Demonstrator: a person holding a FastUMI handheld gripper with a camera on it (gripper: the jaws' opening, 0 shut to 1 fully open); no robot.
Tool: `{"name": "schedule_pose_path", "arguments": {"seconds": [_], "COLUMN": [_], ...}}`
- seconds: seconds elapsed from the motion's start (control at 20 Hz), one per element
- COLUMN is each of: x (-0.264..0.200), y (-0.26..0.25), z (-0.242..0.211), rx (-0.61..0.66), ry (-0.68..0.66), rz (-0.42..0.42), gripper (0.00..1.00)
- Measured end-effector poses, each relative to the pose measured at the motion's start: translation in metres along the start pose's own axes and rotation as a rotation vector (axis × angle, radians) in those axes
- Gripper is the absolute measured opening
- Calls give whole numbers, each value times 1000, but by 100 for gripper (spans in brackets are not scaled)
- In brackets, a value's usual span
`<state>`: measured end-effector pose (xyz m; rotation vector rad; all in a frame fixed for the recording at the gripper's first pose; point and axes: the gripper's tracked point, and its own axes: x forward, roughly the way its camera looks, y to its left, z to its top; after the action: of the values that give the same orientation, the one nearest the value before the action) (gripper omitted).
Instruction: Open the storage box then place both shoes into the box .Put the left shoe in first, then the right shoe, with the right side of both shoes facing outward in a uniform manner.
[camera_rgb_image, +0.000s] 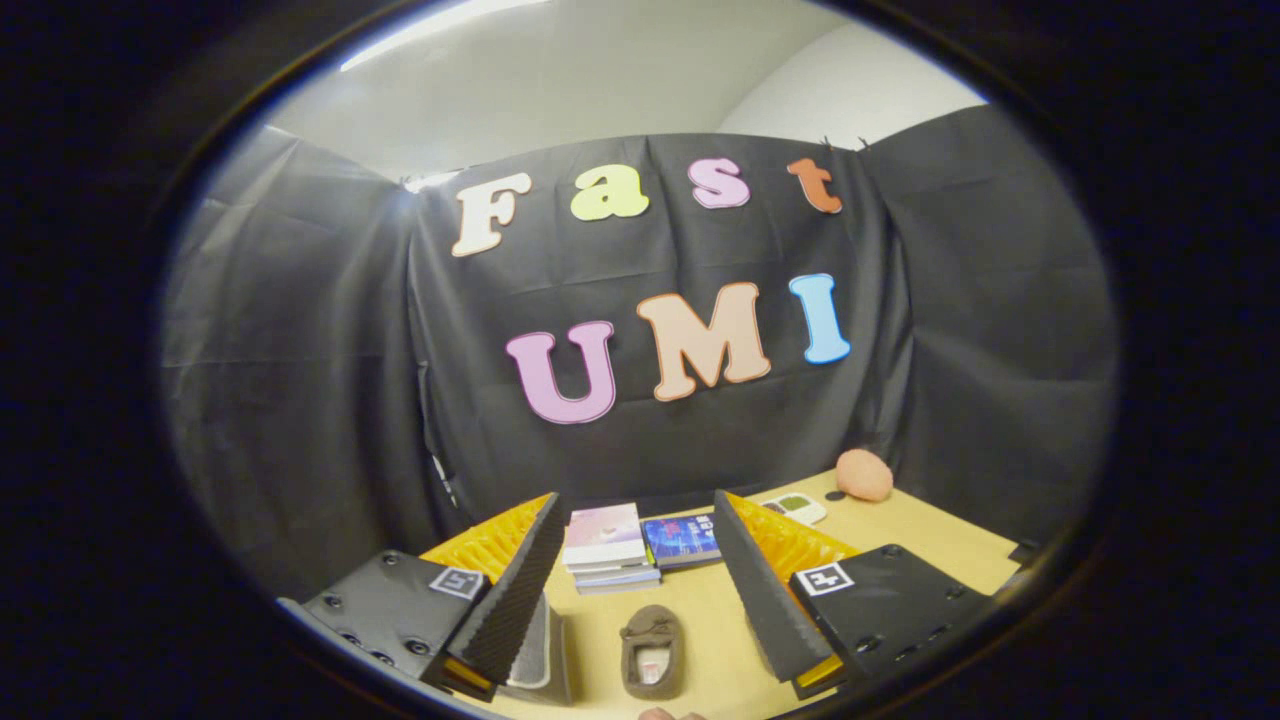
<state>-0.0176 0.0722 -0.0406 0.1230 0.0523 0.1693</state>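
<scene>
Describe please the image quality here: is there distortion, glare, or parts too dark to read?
Gripper view: strong fisheye bending, so the table edge and wall folds curve. Glare sits on the bright ceiling strip above the cloth. The shoe between the open claw fingers is dim but sharp enough. The books beyond are readable as shapes; the pink object is soft.

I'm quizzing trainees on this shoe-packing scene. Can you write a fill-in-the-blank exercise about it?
1. The claw is ____, gripping nothing.
2. The brown shoe lies on the table ____ the claw's fingers.
3. Beyond the shoe sits a stack of ____.
4. The pink ball rests by the booth's ____.

Missing words: open; between; books; wall
</scene>
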Motion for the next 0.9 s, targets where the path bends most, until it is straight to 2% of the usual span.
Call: {"name": "schedule_pose_path", "arguments": {"seconds": [0.4, 0.65, 0.9], "x": [-3, -12, -28], "y": [-13, 8, 26], "z": [-71, -154, -225], "rx": [192, 440, 681], "ry": [162, 392, 586], "rz": [3, 63, 66], "gripper": [96, 97, 98]}}
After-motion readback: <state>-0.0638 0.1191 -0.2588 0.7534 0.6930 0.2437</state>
